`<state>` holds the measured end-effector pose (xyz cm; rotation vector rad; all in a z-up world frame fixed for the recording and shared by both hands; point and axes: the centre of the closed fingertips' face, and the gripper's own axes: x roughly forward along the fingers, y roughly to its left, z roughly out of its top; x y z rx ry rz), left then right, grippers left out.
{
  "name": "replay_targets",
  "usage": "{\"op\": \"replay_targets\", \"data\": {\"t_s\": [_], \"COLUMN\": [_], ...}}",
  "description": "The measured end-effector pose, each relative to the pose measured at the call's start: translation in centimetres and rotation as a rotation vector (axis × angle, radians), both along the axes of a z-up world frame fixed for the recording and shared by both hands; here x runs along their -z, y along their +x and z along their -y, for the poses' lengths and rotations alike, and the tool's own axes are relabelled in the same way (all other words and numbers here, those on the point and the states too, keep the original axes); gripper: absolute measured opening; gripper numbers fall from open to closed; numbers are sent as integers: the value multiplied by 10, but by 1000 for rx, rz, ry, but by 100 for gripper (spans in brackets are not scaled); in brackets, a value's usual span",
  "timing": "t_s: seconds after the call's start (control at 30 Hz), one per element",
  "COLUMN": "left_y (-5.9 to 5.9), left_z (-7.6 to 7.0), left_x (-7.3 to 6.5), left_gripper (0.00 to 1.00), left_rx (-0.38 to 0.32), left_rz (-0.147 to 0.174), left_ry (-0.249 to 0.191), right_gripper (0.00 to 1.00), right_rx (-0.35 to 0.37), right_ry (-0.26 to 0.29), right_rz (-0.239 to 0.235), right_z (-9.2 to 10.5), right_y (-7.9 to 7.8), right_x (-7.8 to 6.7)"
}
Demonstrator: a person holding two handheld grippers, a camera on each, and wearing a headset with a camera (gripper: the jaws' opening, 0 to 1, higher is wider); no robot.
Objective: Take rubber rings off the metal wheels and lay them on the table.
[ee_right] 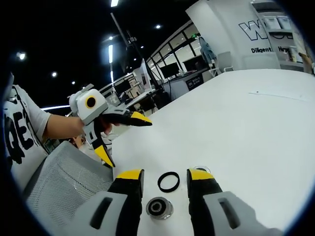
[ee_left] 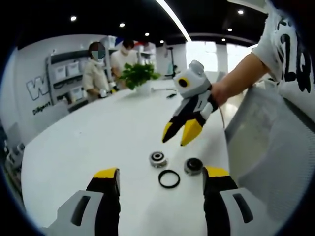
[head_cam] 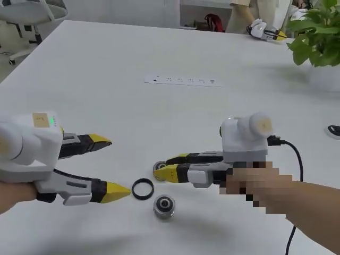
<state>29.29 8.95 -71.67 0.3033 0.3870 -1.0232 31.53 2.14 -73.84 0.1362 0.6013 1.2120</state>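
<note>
A loose black rubber ring [head_cam: 142, 189] [ee_left: 169, 179] [ee_right: 168, 182] lies flat on the white table [head_cam: 159, 117]. One metal wheel [head_cam: 164, 206] [ee_left: 193, 166] [ee_right: 159, 208] stands just beside it, on the side nearer me. A second wheel [head_cam: 159, 169] [ee_left: 158, 159] [ee_right: 201, 169] sits at the tip of my right gripper [head_cam: 171, 166] [ee_left: 177, 138] [ee_right: 164, 175], which is open and holds nothing. My left gripper [head_cam: 110, 166] [ee_left: 161, 174] [ee_right: 128, 142] is wide open left of the ring, its jaws empty.
A white power strip [head_cam: 183, 81] lies mid-table. A potted plant [head_cam: 316, 32] stands at the far right corner, with another gripper [head_cam: 268, 29] resting near it. A black cable [head_cam: 295, 159] trails from my right gripper. People stand beyond the table's far end.
</note>
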Motion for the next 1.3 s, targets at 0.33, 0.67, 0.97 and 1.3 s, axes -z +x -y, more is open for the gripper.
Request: {"op": "replay_targets", "data": {"t_s": [0.33,0.67,0.97,1.3], "left_y": [-2,-9,-15,-23], "left_z": [-4,-2,-4,-12], "left_x": [-12,-16,-21,-18], "left_gripper": [72,78,81,84], "left_rx": [-11,-7,-30,-55], "left_rz": [8,11,13,18], "left_ry": [-14,-15,-39,-30], "right_gripper": [48,68,76,81], "right_rx": [-13,-38,-43,-30], "right_ry": [-22,-107,-157,-196], "right_rz": [117,219,288,310], "right_z": [22,42,58,72], "right_y": [-8,-22,-31,-42], "right_x": [-19,-20,-21,-15]}}
